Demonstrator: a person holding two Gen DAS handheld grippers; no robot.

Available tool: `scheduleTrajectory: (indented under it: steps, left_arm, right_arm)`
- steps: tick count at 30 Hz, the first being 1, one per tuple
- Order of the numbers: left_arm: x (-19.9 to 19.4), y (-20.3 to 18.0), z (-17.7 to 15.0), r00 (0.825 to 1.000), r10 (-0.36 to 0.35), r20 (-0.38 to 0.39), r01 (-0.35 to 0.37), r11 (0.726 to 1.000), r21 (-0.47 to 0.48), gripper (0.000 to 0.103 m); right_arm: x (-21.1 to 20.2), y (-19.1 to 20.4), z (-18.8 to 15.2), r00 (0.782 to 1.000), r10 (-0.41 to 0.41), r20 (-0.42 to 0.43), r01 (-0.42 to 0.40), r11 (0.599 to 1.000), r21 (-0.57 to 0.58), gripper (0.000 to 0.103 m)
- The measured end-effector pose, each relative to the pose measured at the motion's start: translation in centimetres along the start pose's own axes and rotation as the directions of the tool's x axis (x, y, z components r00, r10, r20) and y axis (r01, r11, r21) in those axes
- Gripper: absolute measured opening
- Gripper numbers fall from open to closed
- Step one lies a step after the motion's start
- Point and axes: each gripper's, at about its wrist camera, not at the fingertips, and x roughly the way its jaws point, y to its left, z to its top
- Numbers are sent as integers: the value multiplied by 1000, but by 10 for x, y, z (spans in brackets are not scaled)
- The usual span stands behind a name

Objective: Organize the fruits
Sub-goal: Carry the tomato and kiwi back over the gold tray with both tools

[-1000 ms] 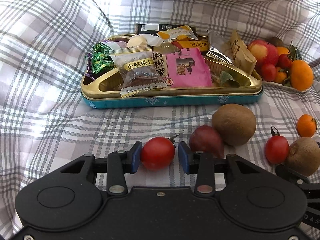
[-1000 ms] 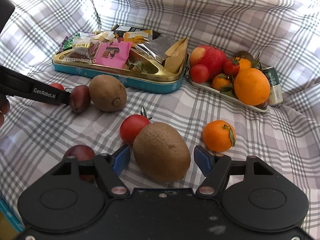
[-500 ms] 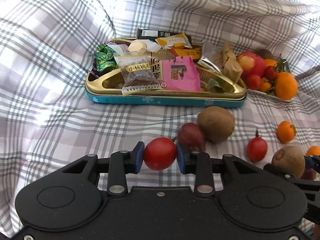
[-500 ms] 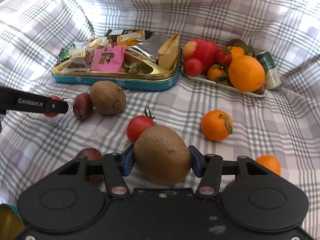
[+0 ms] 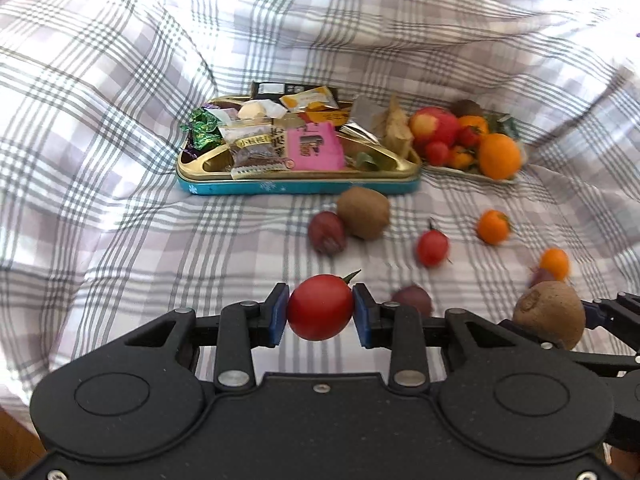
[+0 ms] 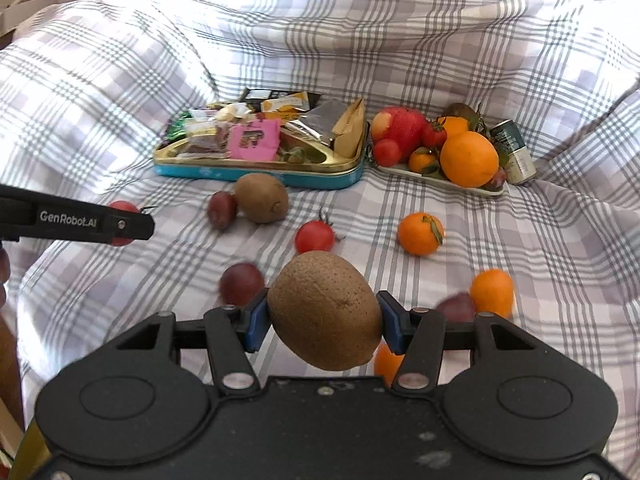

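Note:
My left gripper is shut on a red cherry tomato, held clear above the checked cloth. A brown kiwi is clamped between the blue pads of my right gripper, also lifted off the cloth. That kiwi shows at the right edge of the left wrist view, and the left gripper reaches in from the left of the right wrist view. A white fruit tray at the back right holds an apple, a big orange and small fruits.
Loose on the cloth lie a second kiwi, dark plums, a cherry tomato and tangerines. A teal and gold tin full of snack packets stands at the back middle. A green can lies beside the fruit tray.
Both grippers closed on their fruit, the left on the tomato and the right on the kiwi, then rose and drew back from the cloth, so the tin and tray look smaller.

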Motion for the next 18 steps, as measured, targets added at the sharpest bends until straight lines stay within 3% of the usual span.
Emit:
scheduleTrajectory:
  steps: [12, 18]
  left_arm:
    - [-60, -36, -63, 999, -27, -42, 29, 999, 45, 42]
    - [-76, -46, -93, 997, -3, -74, 6, 999, 37, 42]
  right_arm:
    - [-77, 13, -61, 1000, 30, 2, -30, 999, 22, 57]
    - [-104, 20, -92, 998, 49, -27, -49, 999, 11, 57]
